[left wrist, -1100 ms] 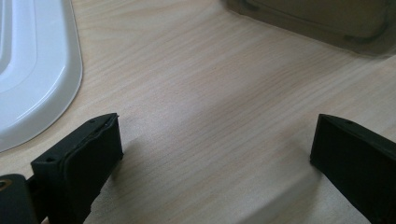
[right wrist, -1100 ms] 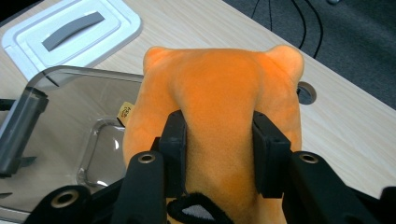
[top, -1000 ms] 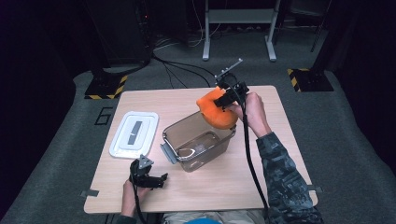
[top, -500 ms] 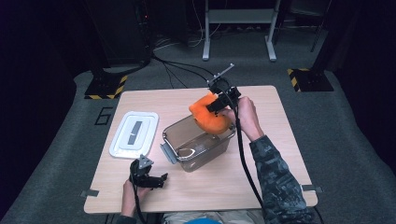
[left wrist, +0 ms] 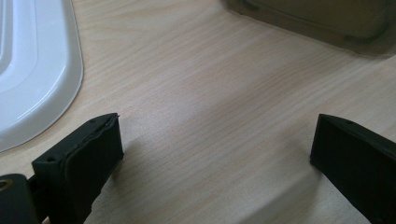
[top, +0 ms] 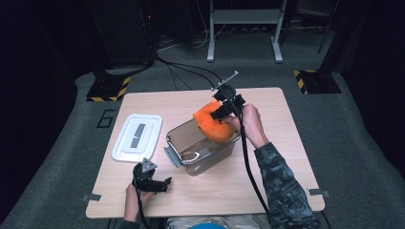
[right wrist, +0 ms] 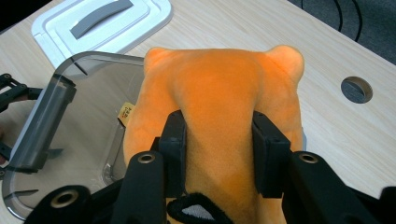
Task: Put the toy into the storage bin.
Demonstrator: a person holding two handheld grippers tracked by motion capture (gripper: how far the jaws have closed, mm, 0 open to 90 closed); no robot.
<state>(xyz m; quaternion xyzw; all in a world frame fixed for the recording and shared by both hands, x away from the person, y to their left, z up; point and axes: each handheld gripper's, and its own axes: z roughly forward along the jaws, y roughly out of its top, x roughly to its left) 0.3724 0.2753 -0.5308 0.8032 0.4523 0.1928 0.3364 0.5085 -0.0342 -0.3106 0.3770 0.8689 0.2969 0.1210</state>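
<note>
My right gripper [top: 222, 113] [right wrist: 218, 140] is shut on an orange plush toy [top: 212, 124] [right wrist: 219, 88], its black pads pinching the soft body from both sides. The toy hangs over the far right rim of a clear smoky plastic bin [top: 198, 143] [right wrist: 70, 140] and dips partly into it. A small tag shows at the toy's side. At the table's near left, my left gripper [top: 154, 182] [left wrist: 215, 154] rests low over bare wood with its jaws wide apart and nothing between them.
The bin's white lid [top: 136, 136] [right wrist: 100, 23] [left wrist: 32, 70] with a grey handle lies flat left of the bin. The wooden table [top: 267, 162] has a round cable hole [right wrist: 356, 89]. Metal stand legs and cables sit on the floor beyond.
The right gripper has carried the plush toy down and toward the bin, from above its far rim to partly inside it. The left gripper has stayed put.
</note>
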